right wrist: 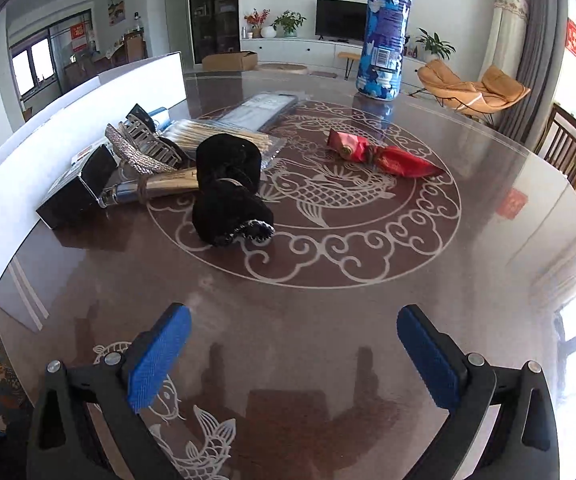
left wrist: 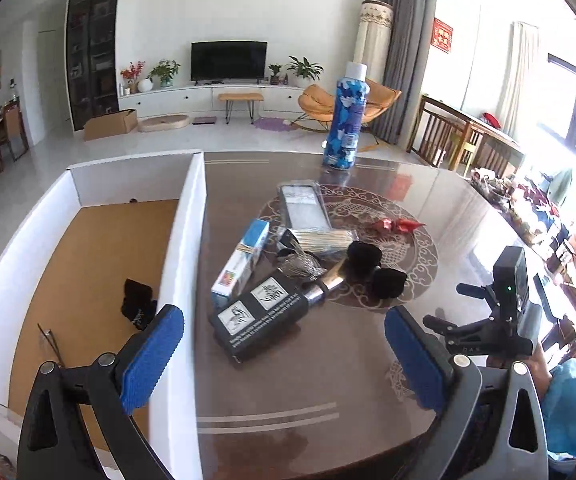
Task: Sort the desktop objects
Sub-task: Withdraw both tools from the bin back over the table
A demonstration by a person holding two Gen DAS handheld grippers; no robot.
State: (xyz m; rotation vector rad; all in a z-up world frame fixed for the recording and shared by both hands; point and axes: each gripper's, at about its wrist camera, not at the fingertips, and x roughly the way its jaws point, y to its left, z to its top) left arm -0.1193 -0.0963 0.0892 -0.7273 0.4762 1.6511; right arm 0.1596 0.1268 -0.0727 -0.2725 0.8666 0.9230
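Note:
On the brown patterned table [left wrist: 328, 380] lies a pile: a black box [left wrist: 262, 318], a blue-white carton [left wrist: 240, 264], a pack of cotton swabs [left wrist: 320, 240], a flat grey packet [left wrist: 304, 206], a silver hair clip [right wrist: 148, 150], a metal bottle [right wrist: 156, 188], black rolled socks [right wrist: 228, 188] and a red wrapper [right wrist: 384, 156]. A blue patterned bottle [left wrist: 346, 116] stands upright at the far edge. My left gripper [left wrist: 284, 354] is open above the white box's wall, nothing between its pads. My right gripper [right wrist: 294, 354] is open over bare table in front of the socks.
A white open box [left wrist: 180, 240] with a brown floor stands left of the pile; a black item [left wrist: 138, 304] lies inside it. The right gripper's body [left wrist: 500, 312] shows at the right in the left wrist view. Chairs and a cluttered side table stand beyond the table's right edge.

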